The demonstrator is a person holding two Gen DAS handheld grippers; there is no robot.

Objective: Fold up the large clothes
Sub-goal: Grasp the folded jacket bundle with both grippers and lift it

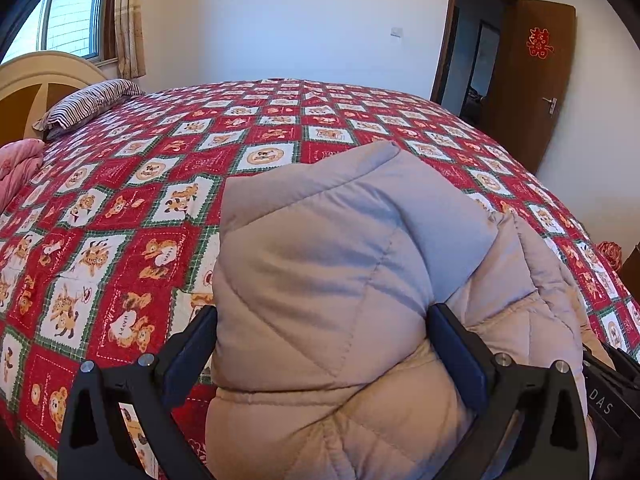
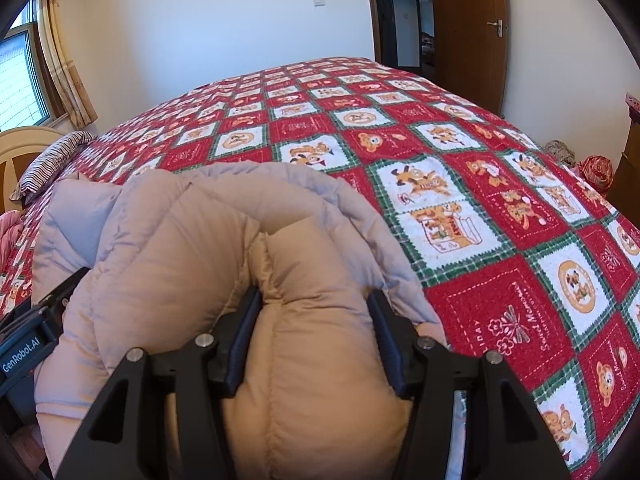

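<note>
Bedroom with white walls, open brown door [image 1: 532,92] at back, window [image 1: 68,20] at left; big bed [image 1: 248,152] under a red checked bear-print quilt is filling both views. Puffy beige coat [image 1: 340,280] is lying bunched on the near side of the bed, directly ahead of both grippers and bulging between their fingers. Left gripper [image 1: 320,344] is sitting with jaws wide apart, pads pressing into a thick folded wad of coat, so clamped on it. Right gripper [image 2: 314,320] is gripping a narrower padded roll, pads denting it on both sides. Each gripper is showing at the edge of the other's view, so they are close side by side along the coat's near edge. Coat's bulk is running away from the jaws toward mid-bed, so the next fold probably goes forward. Striped pillow [image 1: 88,100] is lying far left, well apart.
</note>
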